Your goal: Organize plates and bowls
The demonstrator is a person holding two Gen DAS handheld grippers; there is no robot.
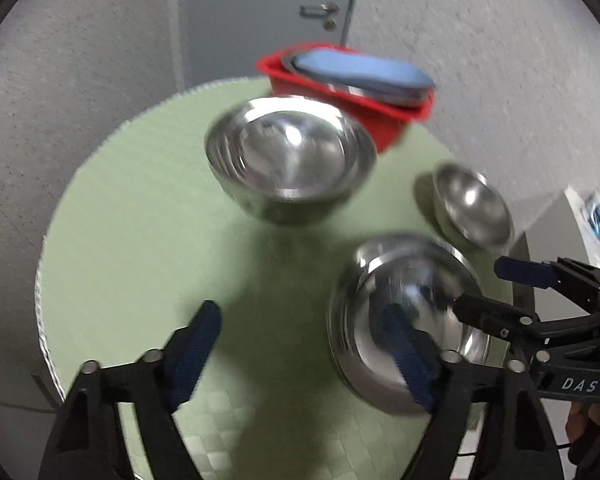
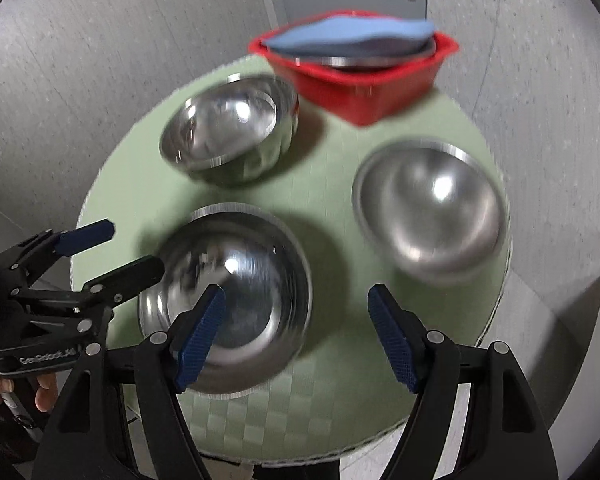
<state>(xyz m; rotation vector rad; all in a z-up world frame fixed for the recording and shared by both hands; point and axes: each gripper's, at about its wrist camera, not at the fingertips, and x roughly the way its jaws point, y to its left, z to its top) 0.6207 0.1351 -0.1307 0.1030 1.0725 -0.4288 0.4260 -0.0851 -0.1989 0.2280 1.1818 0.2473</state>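
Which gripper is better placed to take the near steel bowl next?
Probably the left gripper: one finger already reaches over the near steel bowl rim, the other outside it. The right gripper, also open, has a finger above the bowl's inside, with its other beyond the far side, astride no rim.

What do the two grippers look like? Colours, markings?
Both match: black angular linkage frames with silver pivot pins and blue textured pads on two fingers. The left gripper carries white "GenRobot.AI" lettering on its body, seen from the right wrist. The right gripper shows "DAS" in white, seen from the left wrist. No cables or sleeves are clearly visible.
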